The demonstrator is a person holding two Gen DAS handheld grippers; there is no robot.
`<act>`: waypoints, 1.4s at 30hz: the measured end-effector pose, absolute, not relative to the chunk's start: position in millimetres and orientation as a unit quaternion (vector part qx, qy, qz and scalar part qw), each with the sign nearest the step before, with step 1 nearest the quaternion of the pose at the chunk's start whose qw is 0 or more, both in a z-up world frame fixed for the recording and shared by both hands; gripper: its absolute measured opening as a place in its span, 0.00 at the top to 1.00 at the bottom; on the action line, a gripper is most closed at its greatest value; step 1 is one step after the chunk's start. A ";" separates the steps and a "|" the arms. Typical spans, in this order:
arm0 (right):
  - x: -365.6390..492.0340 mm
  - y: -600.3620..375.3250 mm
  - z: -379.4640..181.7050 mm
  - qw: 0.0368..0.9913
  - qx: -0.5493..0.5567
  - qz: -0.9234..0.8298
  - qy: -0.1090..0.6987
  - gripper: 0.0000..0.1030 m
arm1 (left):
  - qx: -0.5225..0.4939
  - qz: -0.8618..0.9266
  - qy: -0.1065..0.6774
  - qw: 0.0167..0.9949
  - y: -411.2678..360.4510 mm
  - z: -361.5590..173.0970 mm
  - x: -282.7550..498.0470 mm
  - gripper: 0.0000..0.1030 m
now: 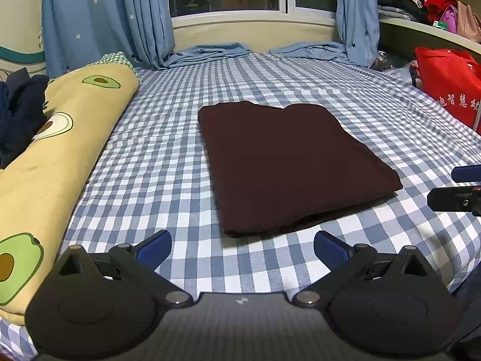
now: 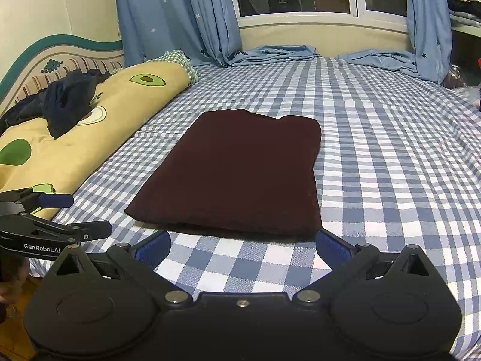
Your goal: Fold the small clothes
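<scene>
The dark maroon folded cloth rectangle (image 1: 296, 165) lies flat mid-bed on the blue-and-white checked sheet (image 1: 168, 156). Left gripper (image 1: 243, 248) and right gripper (image 2: 243, 246) hover just short, fingers spread, empty. Pinching only the top layer would likely undo the fold.

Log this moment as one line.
dark red garment: folded, on bed | left hand-held gripper: open, empty | right hand-held gripper: open, empty

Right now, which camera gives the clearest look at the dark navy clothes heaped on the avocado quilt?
The right wrist view: the navy clothes sit whole on the avocado quilt, folds and outline visible. In the left wrist view the same navy clothes are cut off by the left frame edge, so only part shows.
</scene>
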State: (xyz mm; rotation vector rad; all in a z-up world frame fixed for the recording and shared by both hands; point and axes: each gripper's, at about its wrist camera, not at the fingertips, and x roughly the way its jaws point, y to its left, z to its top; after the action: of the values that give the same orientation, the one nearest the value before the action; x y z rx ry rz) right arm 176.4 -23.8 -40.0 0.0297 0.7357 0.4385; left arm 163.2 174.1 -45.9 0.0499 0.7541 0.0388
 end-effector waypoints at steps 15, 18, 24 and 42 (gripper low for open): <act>175.4 -30.2 -34.6 0.913 0.015 0.206 0.353 0.01 | 0.022 0.013 0.369 0.929 169.1 -41.9 162.8 0.01; 175.5 -31.4 -33.9 0.913 0.015 0.207 0.352 0.01 | 0.024 0.016 0.369 0.929 168.2 -41.8 162.9 0.01; 176.1 -32.3 -33.5 0.912 0.015 0.209 0.353 0.01 | 0.023 0.013 0.371 0.928 166.2 -42.2 163.3 0.01; 178.1 -30.1 -35.7 0.910 0.009 0.213 0.356 0.01 | 0.027 0.013 0.375 0.926 168.2 -44.7 166.3 0.01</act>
State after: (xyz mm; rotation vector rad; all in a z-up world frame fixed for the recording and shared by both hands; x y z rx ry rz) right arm 178.1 -30.1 -35.7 0.0175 0.7339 0.4386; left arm 166.3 168.2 -44.7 0.0561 0.7696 0.0268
